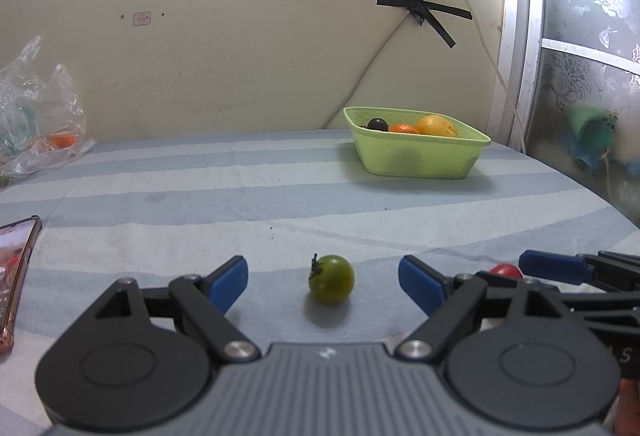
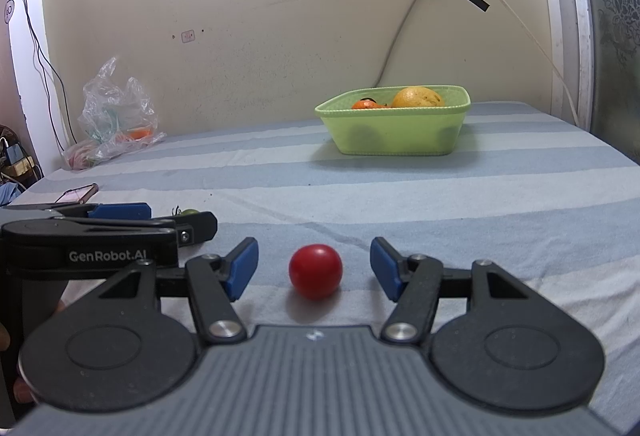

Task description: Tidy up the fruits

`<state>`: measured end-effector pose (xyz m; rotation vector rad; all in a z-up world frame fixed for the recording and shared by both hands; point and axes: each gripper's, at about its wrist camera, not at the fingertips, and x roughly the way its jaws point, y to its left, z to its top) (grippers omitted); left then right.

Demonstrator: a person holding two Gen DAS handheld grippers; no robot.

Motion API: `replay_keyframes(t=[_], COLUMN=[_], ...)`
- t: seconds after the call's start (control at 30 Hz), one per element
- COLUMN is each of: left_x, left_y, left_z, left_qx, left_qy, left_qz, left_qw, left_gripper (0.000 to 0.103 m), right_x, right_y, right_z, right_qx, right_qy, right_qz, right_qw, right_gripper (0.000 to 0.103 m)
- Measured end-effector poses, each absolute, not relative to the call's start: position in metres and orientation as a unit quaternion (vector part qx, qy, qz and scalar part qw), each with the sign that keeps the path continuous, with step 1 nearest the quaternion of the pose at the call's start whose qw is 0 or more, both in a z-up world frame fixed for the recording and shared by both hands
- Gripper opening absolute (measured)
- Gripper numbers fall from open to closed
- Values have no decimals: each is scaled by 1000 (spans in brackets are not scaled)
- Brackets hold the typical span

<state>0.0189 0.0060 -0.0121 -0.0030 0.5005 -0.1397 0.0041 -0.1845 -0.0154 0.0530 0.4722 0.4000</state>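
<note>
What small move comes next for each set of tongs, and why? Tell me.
Probably close both. The left tongs stand open around the small green tomato, the right tongs open around the round red tomato; neither touches its fruit, and the light green plastic basket waits beyond.

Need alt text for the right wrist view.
A small round red tomato lies on the striped blue cloth between the open blue-padded right gripper, untouched. Behind stands a light green plastic basket of fruit; the left gripper shows at left.
</note>
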Motion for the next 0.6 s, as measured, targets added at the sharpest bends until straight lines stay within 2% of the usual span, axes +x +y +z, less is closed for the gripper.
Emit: replay_keyframes(t=[0.33,0.6], left_x=[19,17], left_y=[6,5], left_z=[-12,-12], left_qx=[-2,-5], left_qy=[248,244], left_qz=[-69,-50], left_qw=[966,968], left_gripper=[86,91], right_x=[4,4], right_y=[-185,-184], right_z=[-15,-15], right_qx=[26,25], right_qy=[232,233], right_qz=[197,197], right_qw=[952,952], right_gripper=[64,64])
